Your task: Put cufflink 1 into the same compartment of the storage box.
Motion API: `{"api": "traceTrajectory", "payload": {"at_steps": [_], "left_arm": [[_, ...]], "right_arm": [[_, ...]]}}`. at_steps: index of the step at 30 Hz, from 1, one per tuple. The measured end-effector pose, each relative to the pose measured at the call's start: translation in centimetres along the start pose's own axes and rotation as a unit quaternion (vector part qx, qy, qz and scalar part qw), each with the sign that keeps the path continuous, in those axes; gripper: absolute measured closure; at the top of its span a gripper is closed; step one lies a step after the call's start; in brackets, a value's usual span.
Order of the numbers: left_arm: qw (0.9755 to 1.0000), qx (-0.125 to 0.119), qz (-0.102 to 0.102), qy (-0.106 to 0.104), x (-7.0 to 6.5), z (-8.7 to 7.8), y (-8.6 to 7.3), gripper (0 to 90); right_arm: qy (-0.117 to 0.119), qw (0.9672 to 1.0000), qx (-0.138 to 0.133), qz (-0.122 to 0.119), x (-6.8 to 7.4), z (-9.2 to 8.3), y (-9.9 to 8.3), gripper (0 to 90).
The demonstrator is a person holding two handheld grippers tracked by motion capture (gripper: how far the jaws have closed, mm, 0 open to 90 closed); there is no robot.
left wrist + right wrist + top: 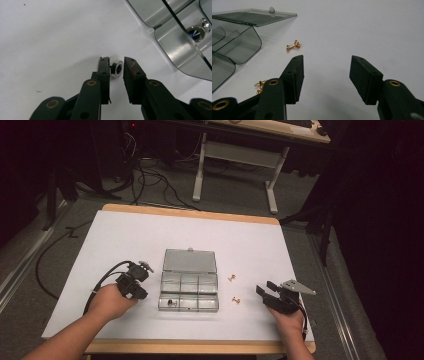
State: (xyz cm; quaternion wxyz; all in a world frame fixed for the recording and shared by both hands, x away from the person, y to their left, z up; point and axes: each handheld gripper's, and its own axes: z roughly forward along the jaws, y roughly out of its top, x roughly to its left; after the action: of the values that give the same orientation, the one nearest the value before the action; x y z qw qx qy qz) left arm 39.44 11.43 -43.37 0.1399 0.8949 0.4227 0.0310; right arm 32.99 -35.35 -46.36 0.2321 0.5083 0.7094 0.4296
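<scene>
A clear plastic compartment box (189, 292) lies mid-table with its lid (190, 261) flat open behind it. In its front-left compartment sits a silver cufflink with a blue stone (170, 302) (198, 30). A second silver and blue cufflink (116, 68) lies on the white table left of the box. My left gripper (116, 59) (139, 293) points down over it, one jaw on each side. Its left jaw touches the cufflink and a thin gap shows at the right jaw. Right of the box my right gripper (327, 62) (266, 288) is open and holds nothing.
Two gold cufflinks lie right of the box: the far one (231, 278) (293, 45) and the near one (236, 300) (259, 85), which sits beside my right gripper's left jaw. The box's curved wall (175, 50) is close on my left gripper's right. Cables and a desk frame stand beyond the table.
</scene>
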Motion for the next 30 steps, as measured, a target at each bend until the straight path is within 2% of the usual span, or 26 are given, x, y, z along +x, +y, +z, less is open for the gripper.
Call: {"api": "traceTrajectory", "payload": {"at_steps": [4,11,17,22,30], "left_arm": [[1.0,-0.004,-0.004,-0.004,0.09,-0.24,-0.09,78.4],[1.0,-0.001,0.001,-0.001,0.28,-0.52,0.05,81.3],[0.9999,0.012,0.011,0.0,-0.04,-0.01,0.22,82.4],[0.9998,0.008,0.015,-0.007,-0.29,-0.06,0.26,85.3],[0.9996,0.011,0.024,-0.007,-0.58,0.02,0.21,86.4]], "right_arm": [[0.0,1.0,0.0,-0.002,0.05,0.0,0.0,45.9],[-0.001,1.0,0.004,-0.002,0.1,0.14,-0.02,45.9],[0.0,1.0,0.003,-0.004,0.08,0.11,-0.03,45.9],[0.0,1.0,0.004,0.0,-0.07,0.16,-0.07,46.0],[-0.002,1.0,0.001,-0.001,-0.01,0.07,-0.03,45.9]]}}
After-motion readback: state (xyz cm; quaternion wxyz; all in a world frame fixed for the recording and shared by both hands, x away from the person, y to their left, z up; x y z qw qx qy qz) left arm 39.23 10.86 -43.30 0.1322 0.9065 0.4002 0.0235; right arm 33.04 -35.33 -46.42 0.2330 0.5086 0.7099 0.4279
